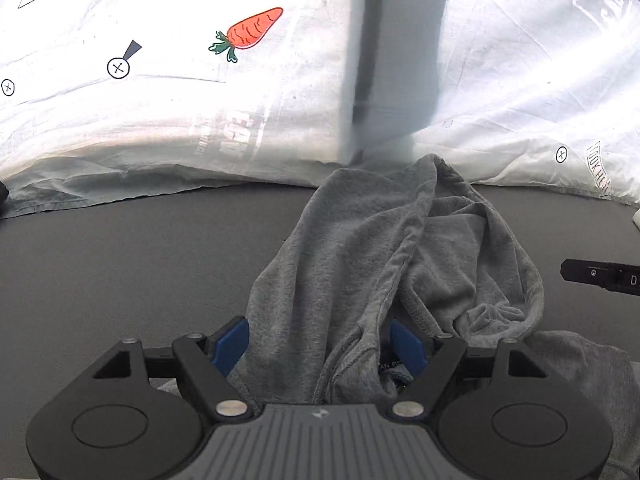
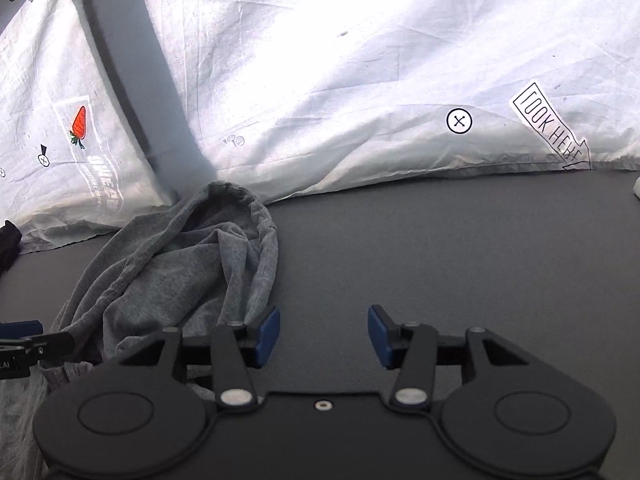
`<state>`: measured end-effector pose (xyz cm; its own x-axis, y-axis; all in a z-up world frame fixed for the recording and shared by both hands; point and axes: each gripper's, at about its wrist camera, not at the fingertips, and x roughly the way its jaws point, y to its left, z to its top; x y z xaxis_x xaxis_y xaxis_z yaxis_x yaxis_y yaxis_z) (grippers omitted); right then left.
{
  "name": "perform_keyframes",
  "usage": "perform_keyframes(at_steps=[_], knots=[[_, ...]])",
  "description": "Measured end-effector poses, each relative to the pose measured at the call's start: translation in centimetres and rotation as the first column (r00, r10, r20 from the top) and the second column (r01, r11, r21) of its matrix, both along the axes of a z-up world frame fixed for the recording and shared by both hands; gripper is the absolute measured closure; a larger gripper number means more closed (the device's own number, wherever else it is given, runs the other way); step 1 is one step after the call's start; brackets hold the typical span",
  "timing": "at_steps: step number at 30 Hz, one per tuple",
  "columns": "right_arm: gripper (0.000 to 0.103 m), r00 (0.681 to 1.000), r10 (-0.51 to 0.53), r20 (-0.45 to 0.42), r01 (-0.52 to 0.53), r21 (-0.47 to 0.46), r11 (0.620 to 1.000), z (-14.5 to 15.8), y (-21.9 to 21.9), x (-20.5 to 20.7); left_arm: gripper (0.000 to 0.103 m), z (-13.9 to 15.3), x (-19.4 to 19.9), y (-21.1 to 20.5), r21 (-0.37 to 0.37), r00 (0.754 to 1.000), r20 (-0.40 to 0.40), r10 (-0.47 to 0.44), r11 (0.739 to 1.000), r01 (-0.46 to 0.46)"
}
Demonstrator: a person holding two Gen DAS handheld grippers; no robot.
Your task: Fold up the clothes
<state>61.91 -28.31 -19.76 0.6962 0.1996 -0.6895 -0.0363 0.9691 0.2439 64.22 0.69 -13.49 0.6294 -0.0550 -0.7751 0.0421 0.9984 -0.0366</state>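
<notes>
Left wrist view: the left gripper point(image 1: 320, 346) has its jaws spread wide, and a bunched fold of the grey garment point(image 1: 384, 256) runs up between the blue pads point(image 1: 230, 344). The cloth lies against or just beside both pads, but they do not look pressed into it, so the grip reads as released. From there the garment stretches away in a crumpled heap across the dark grey table point(image 1: 120, 264), its far end reaching the edge of a white printed sheet point(image 1: 160, 120) that rises behind the table. An orange carrot point(image 1: 250, 30) is printed on the sheet to the far left, and a grey post point(image 1: 394, 52) stands in front of the sheet just beyond the garment. At the right edge, part of the other black tool pokes in.

Right wrist view: the right gripper point(image 2: 324, 336) has its jaws parted with only bare table between them. The garment point(image 2: 188, 264) lies to its left, one hem just beside the left pad point(image 2: 267, 336). Far right, the sheet bears a "LOOK HERE" arrow point(image 2: 550, 130).
</notes>
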Motion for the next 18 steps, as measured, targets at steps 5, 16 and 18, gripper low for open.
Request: perform_keyframes(at_steps=[5, 16, 18], knots=[[0.06, 0.996, 0.076, -0.046, -0.078, -0.029, 0.997, -1.7, 2.9, 2.5, 0.025, -1.5, 2.8, -0.5, 0.031, 0.999, -0.021, 0.049, 0.998, -0.049], [0.098, 0.959, 0.192, 0.208, -0.118, -0.321, 0.94, 3.4, 4.6, 4.8, 0.021, -1.3, 6.0, 0.7, 0.219, 0.994, 0.04, 0.106, 0.969, -0.112], [0.098, 0.936, 0.206, 0.284, -0.104, -0.337, 0.936, 5.5, 4.7, 4.9, 0.021, -0.3, 5.1, 1.2, 0.205, 0.986, 0.093, 0.138, 0.966, -0.155]])
